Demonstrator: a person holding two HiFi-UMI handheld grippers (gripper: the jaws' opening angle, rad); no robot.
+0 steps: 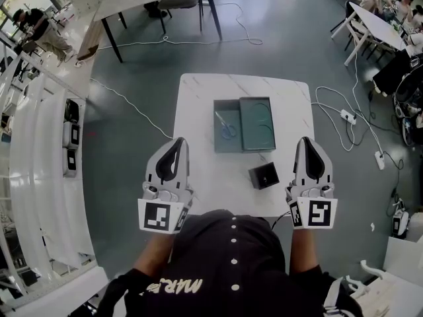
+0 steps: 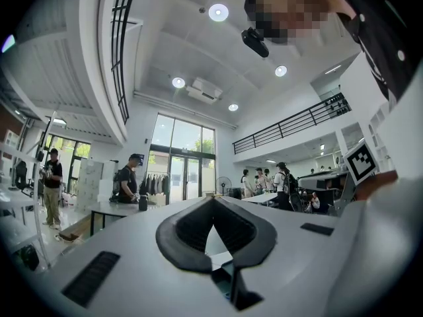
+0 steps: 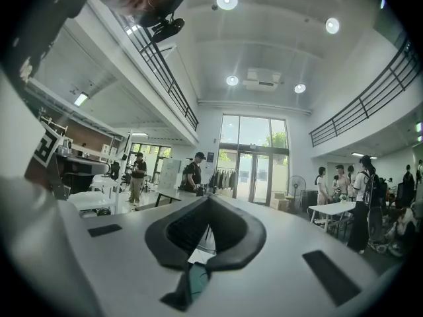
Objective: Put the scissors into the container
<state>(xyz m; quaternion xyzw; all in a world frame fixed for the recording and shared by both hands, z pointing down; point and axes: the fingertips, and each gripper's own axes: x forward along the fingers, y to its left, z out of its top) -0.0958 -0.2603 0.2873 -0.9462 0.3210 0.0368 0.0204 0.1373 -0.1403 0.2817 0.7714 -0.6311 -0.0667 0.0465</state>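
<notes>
The scissors (image 1: 227,125), with pale blue handles, lie inside the teal container (image 1: 219,144) at the middle of the white table (image 1: 198,98). The container's teal lid (image 1: 258,123) lies right beside it on the right. My left gripper (image 1: 177,141) is shut and empty, near the table's front left, short of the container. My right gripper (image 1: 307,140) is shut and empty at the table's right edge. In the left gripper view the left gripper (image 2: 211,199) points out into the room with its tips touching. The right gripper (image 3: 207,197) shows the same in the right gripper view.
A small black open box (image 1: 264,175) stands on the table near the front right, between the grippers. White cables and a power strip (image 1: 348,116) lie on the floor to the right. White racks (image 1: 39,177) run along the left. Other tables and people are farther off.
</notes>
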